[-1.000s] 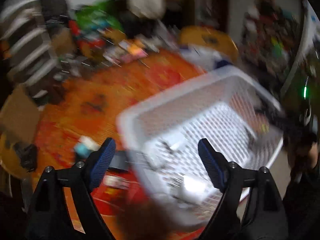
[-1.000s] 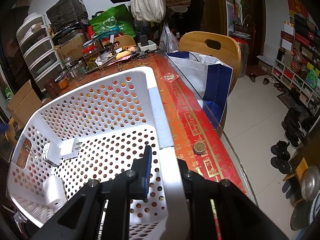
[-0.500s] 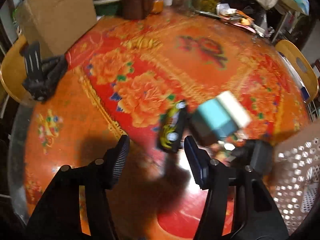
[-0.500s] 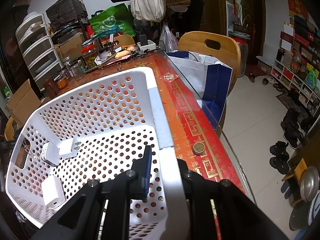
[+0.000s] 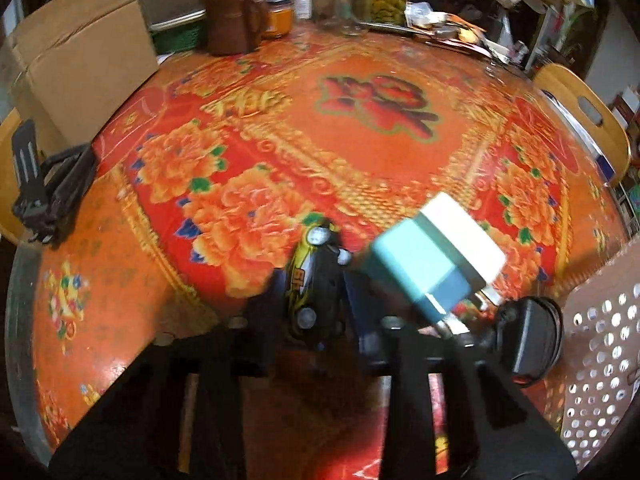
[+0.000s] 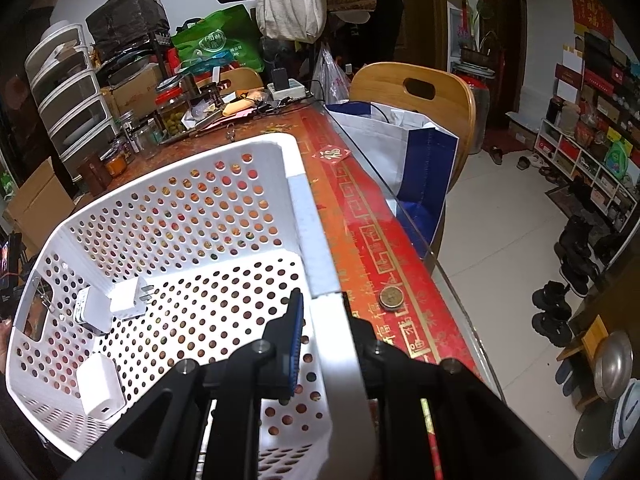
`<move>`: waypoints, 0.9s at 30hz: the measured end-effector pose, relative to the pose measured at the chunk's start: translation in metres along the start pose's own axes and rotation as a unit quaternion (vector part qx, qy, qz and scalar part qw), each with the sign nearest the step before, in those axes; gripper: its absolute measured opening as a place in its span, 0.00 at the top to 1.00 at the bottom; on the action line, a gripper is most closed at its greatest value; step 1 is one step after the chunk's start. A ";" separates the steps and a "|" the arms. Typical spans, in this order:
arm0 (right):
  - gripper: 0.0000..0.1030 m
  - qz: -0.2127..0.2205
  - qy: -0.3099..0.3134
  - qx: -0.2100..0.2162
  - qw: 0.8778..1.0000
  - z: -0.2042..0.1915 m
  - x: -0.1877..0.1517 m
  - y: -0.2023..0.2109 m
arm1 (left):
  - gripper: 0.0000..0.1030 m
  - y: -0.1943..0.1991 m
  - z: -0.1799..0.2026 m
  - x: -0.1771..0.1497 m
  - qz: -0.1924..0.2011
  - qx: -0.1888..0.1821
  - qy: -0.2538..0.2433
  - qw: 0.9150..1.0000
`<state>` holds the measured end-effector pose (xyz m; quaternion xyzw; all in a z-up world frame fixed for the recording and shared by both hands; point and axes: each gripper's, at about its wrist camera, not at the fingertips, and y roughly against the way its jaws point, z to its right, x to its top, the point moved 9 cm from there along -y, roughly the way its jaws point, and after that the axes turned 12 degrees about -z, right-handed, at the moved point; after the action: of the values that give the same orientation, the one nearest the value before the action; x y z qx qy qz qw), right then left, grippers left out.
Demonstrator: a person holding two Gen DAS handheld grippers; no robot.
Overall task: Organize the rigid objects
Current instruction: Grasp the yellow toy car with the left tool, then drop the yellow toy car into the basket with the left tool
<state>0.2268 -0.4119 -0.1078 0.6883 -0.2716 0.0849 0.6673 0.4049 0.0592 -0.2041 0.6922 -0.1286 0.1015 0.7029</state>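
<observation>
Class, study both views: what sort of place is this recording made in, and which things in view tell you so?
Most likely a lived-in home dining room. A table with a red floral cloth carries food jars, a wooden chair stands beside it, and shoes line the tiled floor.

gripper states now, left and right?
Left gripper: shut on the toy car.
Right gripper: shut on the basket wall, at the rim.

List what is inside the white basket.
In the white basket lie three white chargers: two together by the far-left wall, one nearer the front. The right tongs, clamping the rim, hide the near corner of the floor.
</observation>
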 end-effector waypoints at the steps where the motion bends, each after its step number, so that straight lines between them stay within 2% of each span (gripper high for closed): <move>1: 0.87 0.000 0.000 -0.001 1.000 0.000 0.000 0.000 | 0.77 0.002 -0.001 -0.001 0.006 0.017 0.000 1.000; 3: 0.87 0.000 0.000 0.000 1.000 0.001 0.000 0.000 | 0.77 0.015 -0.003 0.001 0.036 0.050 0.002 0.998; 6: 0.87 -0.001 0.001 -0.003 1.000 0.001 0.000 0.000 | 0.77 0.037 -0.003 0.006 0.059 0.070 -0.005 0.996; 13: 0.87 0.000 0.002 0.001 1.000 0.001 0.000 0.000 | 0.77 0.107 0.022 0.019 0.102 0.073 -0.048 0.991; 16: 0.87 0.001 0.002 0.002 1.000 0.000 0.000 0.000 | 0.78 0.127 0.037 0.023 0.104 0.071 -0.060 0.990; 21: 0.87 0.000 0.005 0.005 1.000 -0.002 0.001 0.000 | 0.78 0.163 0.088 0.024 0.123 0.068 -0.109 0.984; 27: 0.87 0.000 0.009 0.010 1.000 -0.003 0.001 -0.001 | 0.78 0.198 0.162 0.013 0.150 0.068 -0.173 0.971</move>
<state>0.2291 -0.4093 -0.1075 0.6943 -0.2644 0.0940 0.6628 0.3468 -0.0994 -0.0112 0.7182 -0.3433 0.0931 0.5980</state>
